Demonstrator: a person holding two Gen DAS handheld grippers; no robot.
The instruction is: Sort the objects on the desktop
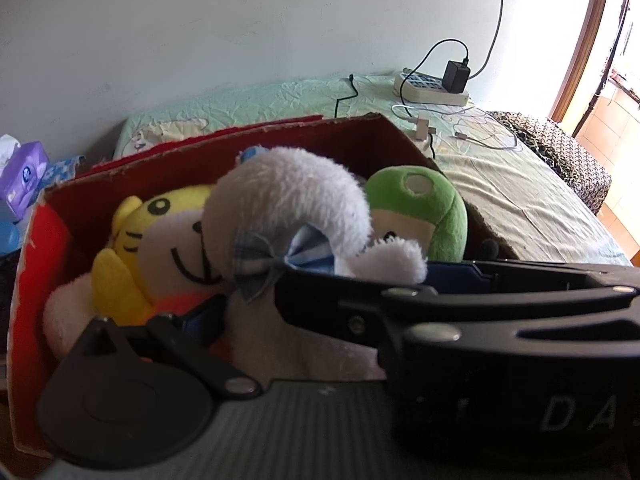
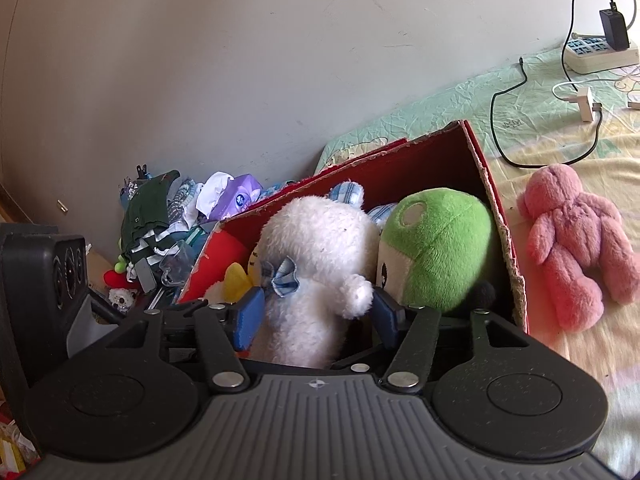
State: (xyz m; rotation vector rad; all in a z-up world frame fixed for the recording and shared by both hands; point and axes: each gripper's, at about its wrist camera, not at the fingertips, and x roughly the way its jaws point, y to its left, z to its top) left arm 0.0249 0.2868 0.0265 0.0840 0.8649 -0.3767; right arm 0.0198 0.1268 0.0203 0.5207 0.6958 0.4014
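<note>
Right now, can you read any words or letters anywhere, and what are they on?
"DA": white letters on the black arm of a hand-held gripper, cut off at the picture's edge.
Purple tissue pack: round blue logo, too blurred to read.
Green sheet: small dark mark, too small to read.

Your right gripper (image 2: 318, 314) covers the white plush bear's (image 2: 320, 256) lower body, and the bear in turn hides most of the yellow tiger plush (image 2: 236, 282) (only a yellow scrap shows from the right wrist). In the left wrist view, the right gripper's arm crosses the frame and blocks your left gripper (image 1: 320, 304), so its finger spacing cannot be read. The green frog plush's (image 2: 440, 248) face is half behind the bear. The lettering on the purple tissue pack (image 2: 236, 200) is too small to read.
</note>
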